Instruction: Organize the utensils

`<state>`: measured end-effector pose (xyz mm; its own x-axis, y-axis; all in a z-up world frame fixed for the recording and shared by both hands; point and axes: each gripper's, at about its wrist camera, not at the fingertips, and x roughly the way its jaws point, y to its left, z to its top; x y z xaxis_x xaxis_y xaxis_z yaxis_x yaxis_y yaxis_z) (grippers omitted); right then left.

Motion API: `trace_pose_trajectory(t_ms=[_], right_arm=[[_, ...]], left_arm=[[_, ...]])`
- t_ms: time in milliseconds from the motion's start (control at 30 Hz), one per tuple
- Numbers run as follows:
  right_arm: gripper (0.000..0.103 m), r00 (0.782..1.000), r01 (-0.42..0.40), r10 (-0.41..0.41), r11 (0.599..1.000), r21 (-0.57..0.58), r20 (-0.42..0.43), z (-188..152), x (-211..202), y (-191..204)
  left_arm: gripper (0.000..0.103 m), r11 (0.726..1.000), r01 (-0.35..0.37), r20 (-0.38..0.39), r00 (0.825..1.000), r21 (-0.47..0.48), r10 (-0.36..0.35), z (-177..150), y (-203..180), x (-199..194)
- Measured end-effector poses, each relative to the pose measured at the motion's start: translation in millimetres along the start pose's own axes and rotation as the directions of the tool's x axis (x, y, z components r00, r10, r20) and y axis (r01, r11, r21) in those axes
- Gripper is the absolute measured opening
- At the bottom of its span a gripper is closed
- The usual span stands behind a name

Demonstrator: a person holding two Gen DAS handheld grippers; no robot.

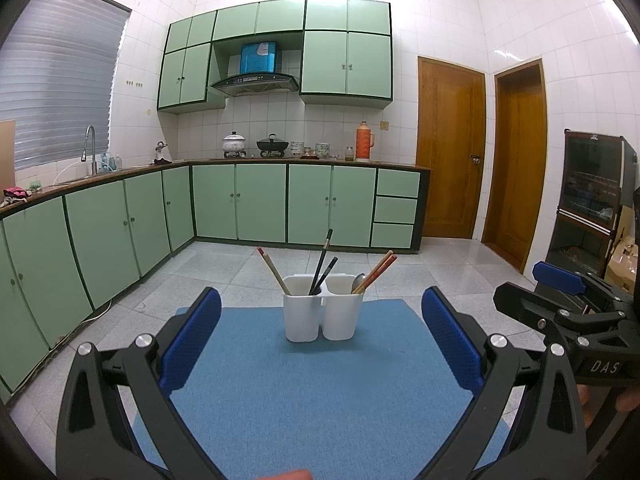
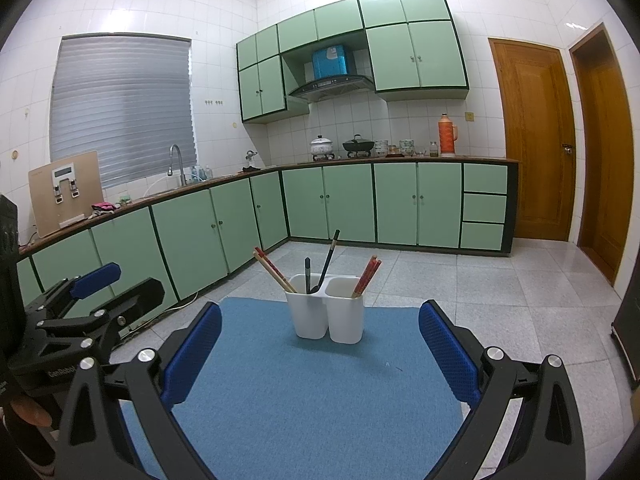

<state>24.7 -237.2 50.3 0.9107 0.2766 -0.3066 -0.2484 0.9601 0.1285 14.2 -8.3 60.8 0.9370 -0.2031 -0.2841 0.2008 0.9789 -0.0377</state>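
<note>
The white plastic two-cup utensil holder (image 1: 323, 312) stands mid-far on the blue mat (image 1: 320, 392), already holding chopsticks (image 1: 374, 273) and a metal spoon (image 1: 358, 282). Nothing lies loose near the holder, so sorting looks finished. Left gripper (image 1: 320, 344) and right gripper (image 2: 320, 354) hover with fingers apart, empty.

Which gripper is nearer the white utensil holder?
Neither clearly; about level. The left gripper and right gripper both hover open over the blue mat, short of the white utensil holder, left one slightly to its left, right one slightly right.
</note>
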Motion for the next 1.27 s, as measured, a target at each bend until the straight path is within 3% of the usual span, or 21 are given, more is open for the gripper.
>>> trace_pose_trajectory(t_ms=[1267], right_arm=[[0.097, 1.0, 0.005, -0.004, 1.0, 0.002, -0.011, -11, 3, 1]], left_arm=[[0.097, 1.0, -0.006, -0.02, 1.0, -0.02, 0.005, -7, 1, 1]])
